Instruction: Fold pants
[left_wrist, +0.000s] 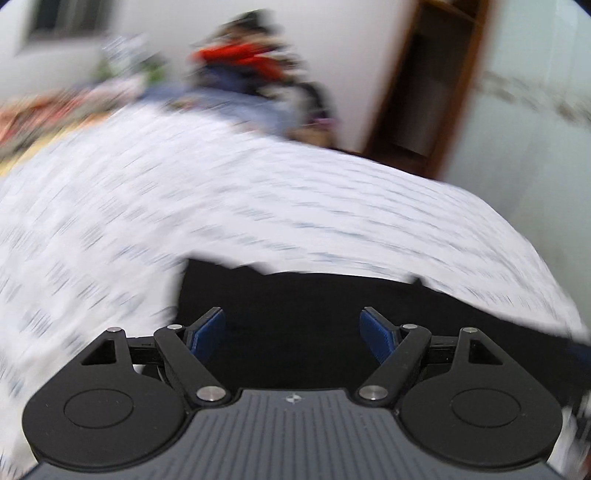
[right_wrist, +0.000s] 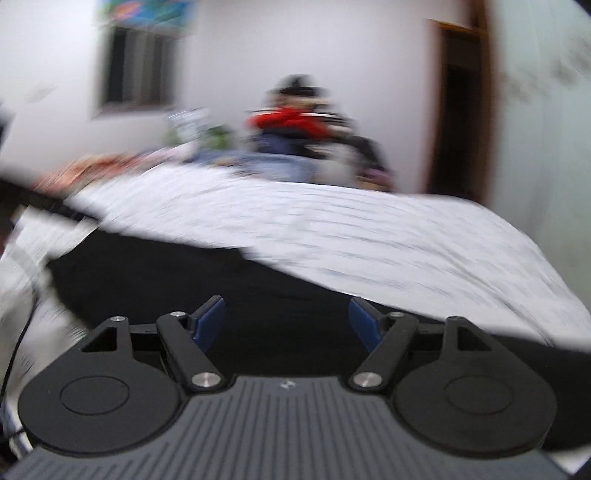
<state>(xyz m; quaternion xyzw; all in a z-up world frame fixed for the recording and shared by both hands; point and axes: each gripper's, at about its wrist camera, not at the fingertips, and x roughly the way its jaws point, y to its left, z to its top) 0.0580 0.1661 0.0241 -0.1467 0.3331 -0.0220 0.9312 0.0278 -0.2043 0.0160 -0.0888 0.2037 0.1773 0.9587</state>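
Black pants (left_wrist: 314, 295) lie flat on a white patterned bedsheet (left_wrist: 221, 192). My left gripper (left_wrist: 293, 325) is open, its blue pads wide apart just above the black cloth near its far edge, holding nothing. In the right wrist view the pants (right_wrist: 184, 273) spread from the left to the lower right over the same sheet (right_wrist: 369, 236). My right gripper (right_wrist: 287, 314) is open and empty over the black cloth. Both views are motion-blurred.
A pile of clothes, red and blue (left_wrist: 240, 66), sits at the bed's far edge (right_wrist: 295, 129). A brown door frame (left_wrist: 436, 74) stands at the right. A window (right_wrist: 136, 66) is on the back wall. A dark cable (right_wrist: 22, 332) runs at the left.
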